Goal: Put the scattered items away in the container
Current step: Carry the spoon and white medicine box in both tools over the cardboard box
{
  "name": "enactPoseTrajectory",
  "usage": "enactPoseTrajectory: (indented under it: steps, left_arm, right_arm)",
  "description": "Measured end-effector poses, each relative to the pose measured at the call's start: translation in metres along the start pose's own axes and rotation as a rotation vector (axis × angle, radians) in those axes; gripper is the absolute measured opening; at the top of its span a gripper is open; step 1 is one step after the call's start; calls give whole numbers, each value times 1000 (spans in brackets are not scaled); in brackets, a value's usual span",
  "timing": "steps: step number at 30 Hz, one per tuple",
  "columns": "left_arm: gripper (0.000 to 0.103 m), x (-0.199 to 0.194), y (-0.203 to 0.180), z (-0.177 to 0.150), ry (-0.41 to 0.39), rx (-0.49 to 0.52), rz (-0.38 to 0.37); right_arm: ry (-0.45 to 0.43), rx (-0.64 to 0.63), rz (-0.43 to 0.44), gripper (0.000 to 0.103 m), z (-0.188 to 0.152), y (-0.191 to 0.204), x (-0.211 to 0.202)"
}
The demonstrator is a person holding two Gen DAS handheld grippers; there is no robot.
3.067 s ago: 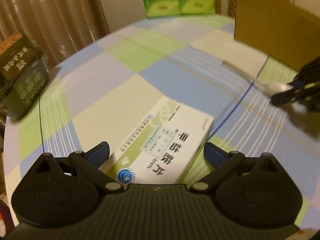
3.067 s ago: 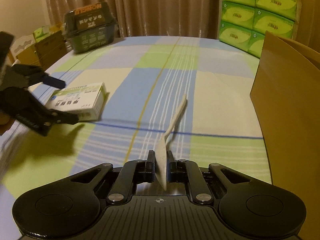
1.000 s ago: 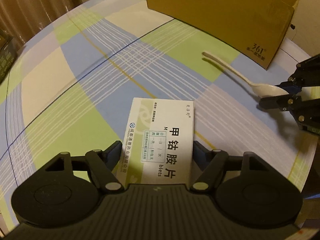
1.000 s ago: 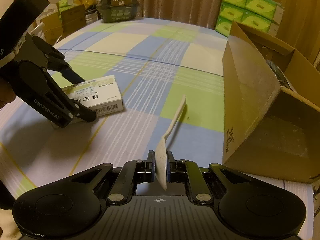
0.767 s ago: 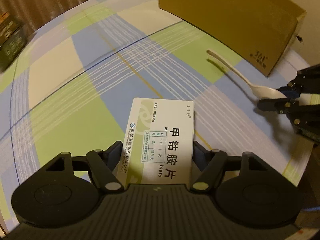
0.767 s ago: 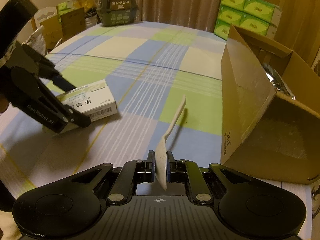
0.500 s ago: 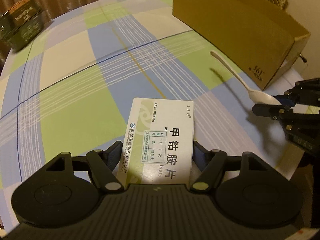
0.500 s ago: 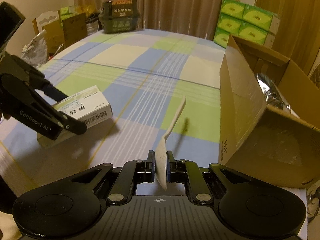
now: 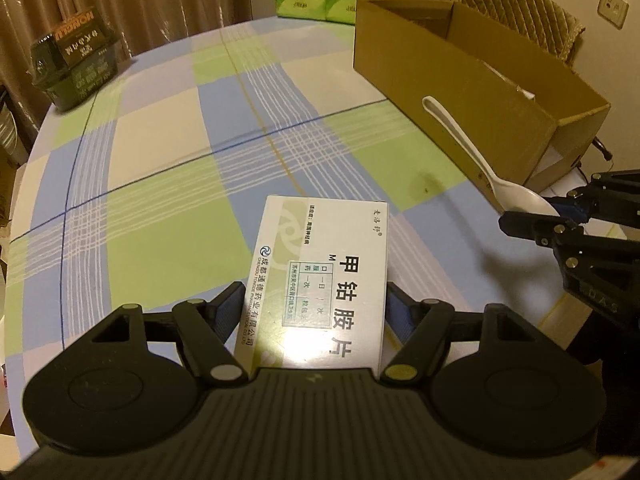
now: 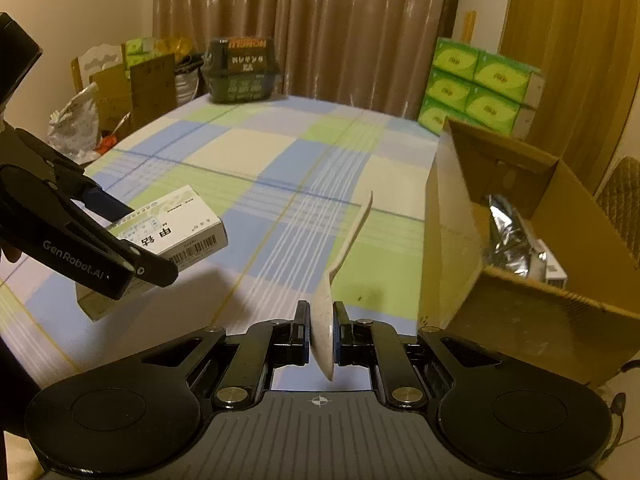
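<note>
Two claws are loaded and raised above the checked counter (image 9: 168,168): the left claw (image 9: 316,308) clamps a white medicine box (image 9: 324,276) by its long sides, and the right claw (image 10: 321,330) pinches the bowl of a white plastic spoon (image 10: 348,236), handle pointing forward. Just right stands the open cardboard box (image 10: 452,248), holding a silver foil packet (image 10: 512,236).

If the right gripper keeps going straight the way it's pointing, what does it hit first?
Probably nothing soon: the right gripper, shut on the spoon, points over open tablecloth, passing left of the cardboard box. Depth is uncertain.
</note>
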State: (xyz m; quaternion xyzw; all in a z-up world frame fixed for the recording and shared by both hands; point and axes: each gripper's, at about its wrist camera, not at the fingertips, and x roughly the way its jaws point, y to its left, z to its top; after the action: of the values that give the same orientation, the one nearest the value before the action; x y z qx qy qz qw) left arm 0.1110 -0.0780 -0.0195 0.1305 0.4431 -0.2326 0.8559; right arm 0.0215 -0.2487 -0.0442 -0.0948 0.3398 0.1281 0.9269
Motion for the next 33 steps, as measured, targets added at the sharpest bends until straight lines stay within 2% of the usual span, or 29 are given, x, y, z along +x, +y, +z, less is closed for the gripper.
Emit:
enactPoseTrajectory:
  steps: [17,22,33]
  left_arm:
    - [69,-30,-36,22,-79,20,-17]
    - [69,-33,-50,41,-108,24,-36]
    - [69,-29,-103,94,-166,37,-128]
  right_arm:
    - [-107,8,-58,7,17,-22,-38]
    - [-137,22,-93,7,24,-40,-47]
    - [-170,50,-201,7,29,-99,-62]
